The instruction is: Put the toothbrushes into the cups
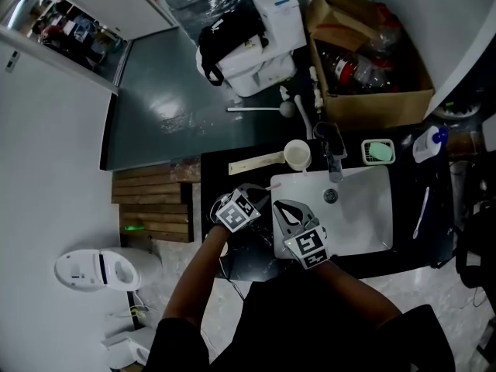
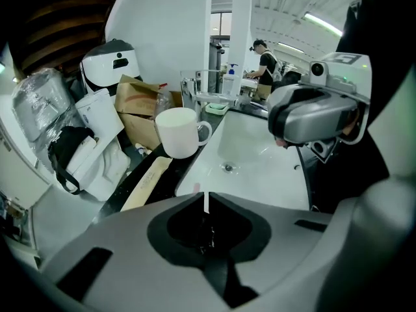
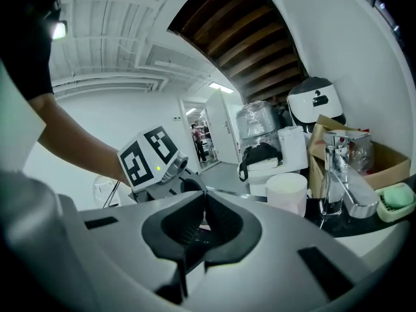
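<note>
**Both grippers shut and empty at the basin; toothbrush untouched**

Head view: the left gripper (image 1: 249,197) and right gripper (image 1: 285,210) sit side by side over the front left corner of the white basin (image 1: 364,223). Neither is at a task item. A white toothbrush (image 1: 421,211) lies flat on the dark counter to the right of the basin, well apart from both grippers. The cream mug (image 1: 297,154) stands upright behind the basin, near the faucet (image 1: 333,160), with its mouth up and so fit to receive a brush. A long cream packet (image 1: 254,162) lies just beside the mug; its contents cannot be told.

Left gripper view: the jaws are closed together, with only a sliver of basin showing between the tips. Nothing is held. The gripper points towards the mug.

Right gripper view: the jaws are closed, with nothing gripped.

Judgement: the task has not begun. The right gripper is better placed to take the toothbrush and must open first.
</note>
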